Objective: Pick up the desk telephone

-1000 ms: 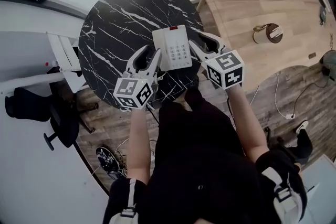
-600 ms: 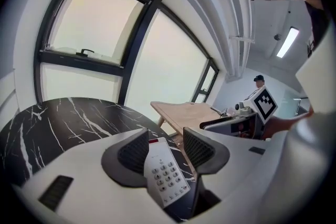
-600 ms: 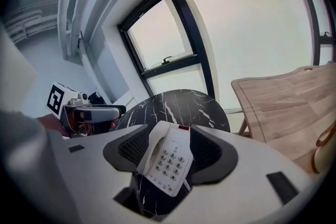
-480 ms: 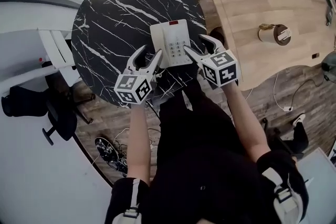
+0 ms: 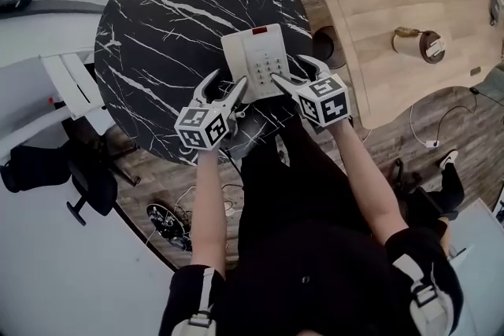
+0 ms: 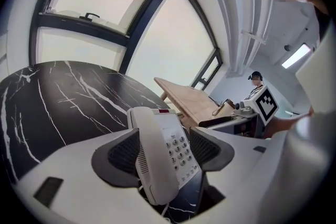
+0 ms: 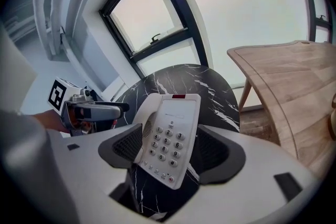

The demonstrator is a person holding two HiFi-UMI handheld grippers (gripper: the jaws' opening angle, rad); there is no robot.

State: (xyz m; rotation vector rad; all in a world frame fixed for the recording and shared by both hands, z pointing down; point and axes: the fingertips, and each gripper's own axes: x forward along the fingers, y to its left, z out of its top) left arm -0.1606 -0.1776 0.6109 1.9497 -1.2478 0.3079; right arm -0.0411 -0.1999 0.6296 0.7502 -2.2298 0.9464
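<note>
Phone [image 5: 256,63] on table [image 5: 157,27], my 12; left gripper [image 5: 226,84] at its 7, right gripper [image 5: 290,70] at its 4; both jaws just opened wide, phone between, unpressed; straddle side edges, squeeze evenly, lift level.

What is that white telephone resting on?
The desk telephone lies on a round black marble-patterned table, near its edge. The tabletop directly beneath it is covered.

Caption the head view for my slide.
Left gripper and right gripper, jaws just opening, nothing gripped, flank the desk telephone on the marble table.
</note>
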